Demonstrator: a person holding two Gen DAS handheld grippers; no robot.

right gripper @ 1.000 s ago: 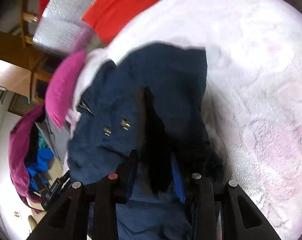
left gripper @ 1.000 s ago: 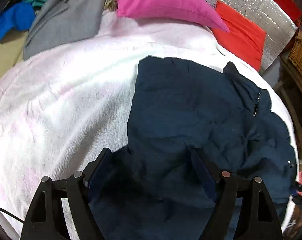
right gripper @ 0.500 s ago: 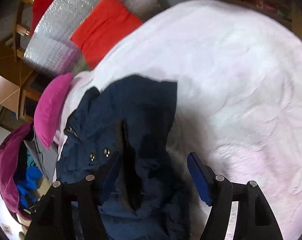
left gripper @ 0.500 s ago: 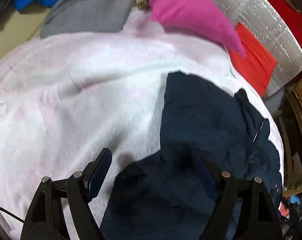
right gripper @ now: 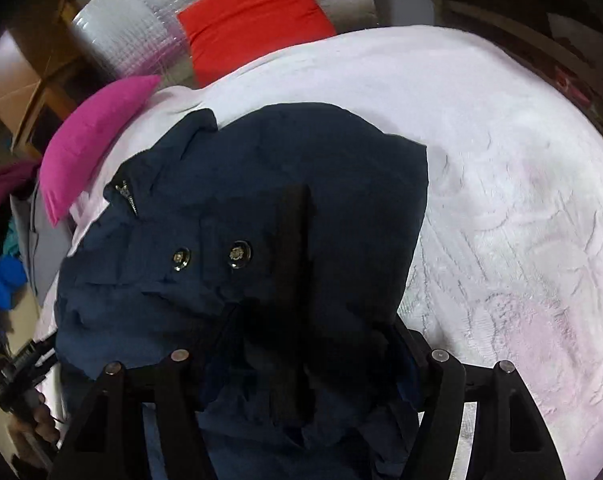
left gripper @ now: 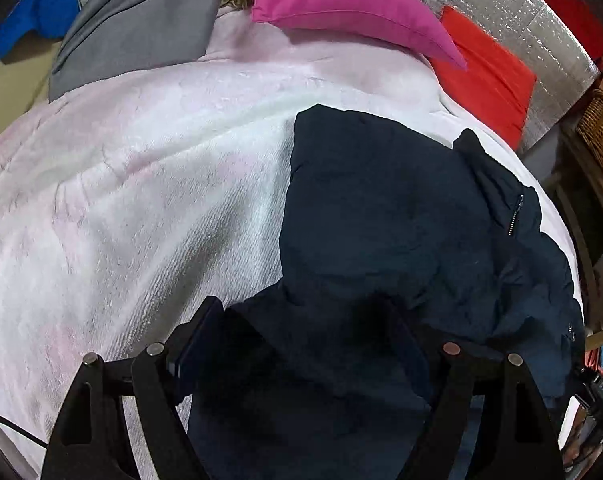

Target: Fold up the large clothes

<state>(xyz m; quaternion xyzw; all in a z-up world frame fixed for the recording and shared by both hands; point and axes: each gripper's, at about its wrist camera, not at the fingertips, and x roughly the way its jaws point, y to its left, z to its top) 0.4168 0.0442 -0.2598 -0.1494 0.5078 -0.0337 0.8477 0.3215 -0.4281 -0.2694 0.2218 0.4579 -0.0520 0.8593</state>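
A navy jacket [left gripper: 401, 240] is spread on a pale pink blanket [left gripper: 141, 200] covering the bed, toward the blanket's right side in the left wrist view. The left gripper [left gripper: 301, 344] is seen with fingers set wide, dark cloth lying between them, nothing pinched. The right gripper [right gripper: 305, 344] is likewise spread wide over bunched jacket fabric; its fingers are mostly hidden by the cloth. Two metal snap buttons [right gripper: 239, 255] and a dark front placket are shown only in the right wrist view; a zipper pull [left gripper: 515, 216] is seen from the left. A magenta pillow [left gripper: 341, 4], a red cushion [left gripper: 485, 76] and a grey garment [left gripper: 141, 28] are seen beyond the jacket.
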